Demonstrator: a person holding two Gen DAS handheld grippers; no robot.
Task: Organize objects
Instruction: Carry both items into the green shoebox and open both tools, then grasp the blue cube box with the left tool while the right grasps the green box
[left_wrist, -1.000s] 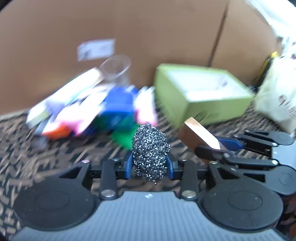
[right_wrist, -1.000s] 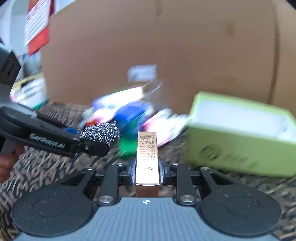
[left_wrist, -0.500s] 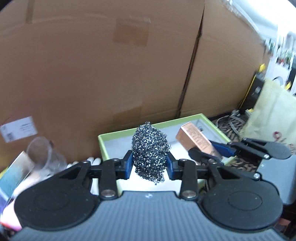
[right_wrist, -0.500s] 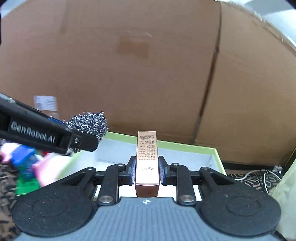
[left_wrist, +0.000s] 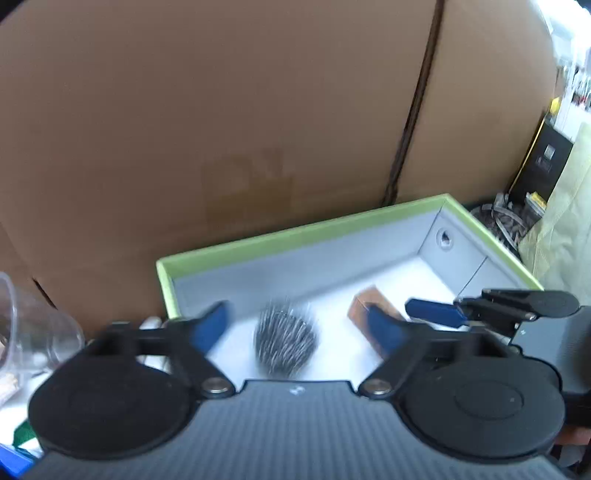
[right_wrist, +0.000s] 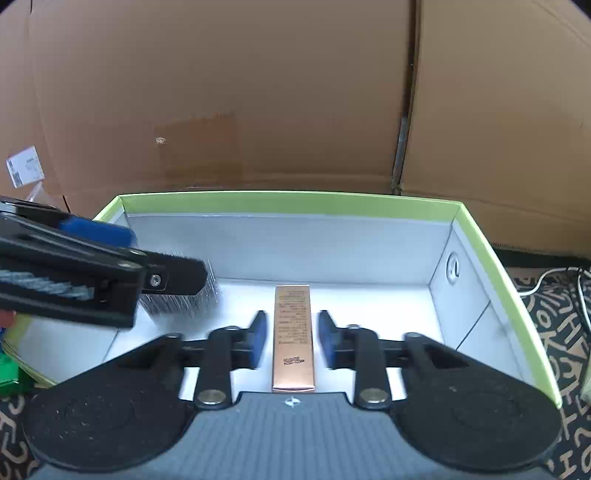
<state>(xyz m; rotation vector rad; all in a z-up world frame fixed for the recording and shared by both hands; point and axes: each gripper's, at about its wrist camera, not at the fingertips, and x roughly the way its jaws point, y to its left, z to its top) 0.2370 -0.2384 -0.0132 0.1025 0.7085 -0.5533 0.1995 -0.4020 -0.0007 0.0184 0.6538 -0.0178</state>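
Observation:
A green box with a pale grey inside (left_wrist: 306, 232) (right_wrist: 288, 201) lies open under both grippers. My left gripper (left_wrist: 299, 325) is open above it, and the steel wool scourer (left_wrist: 286, 343) is loose between its jaws, blurred, inside the box. In the right wrist view the scourer (right_wrist: 181, 301) shows under the left gripper's finger. My right gripper (right_wrist: 291, 332) is open, with the copper-coloured slim box (right_wrist: 293, 336) free between its jaws, inside the green box. The copper box also shows in the left wrist view (left_wrist: 373, 306).
Brown cardboard walls (right_wrist: 258, 92) stand close behind the green box. A clear plastic cup (left_wrist: 26, 325) sits left of it. Coloured items (right_wrist: 9, 373) lie at the far left. A patterned cloth (right_wrist: 565, 332), cables and a pale bag (left_wrist: 561, 229) are on the right.
Both grippers have opened over the green box. The scourer and the copper box, held half a second ago, are now let go inside the box. Both cameras have tilted downward.

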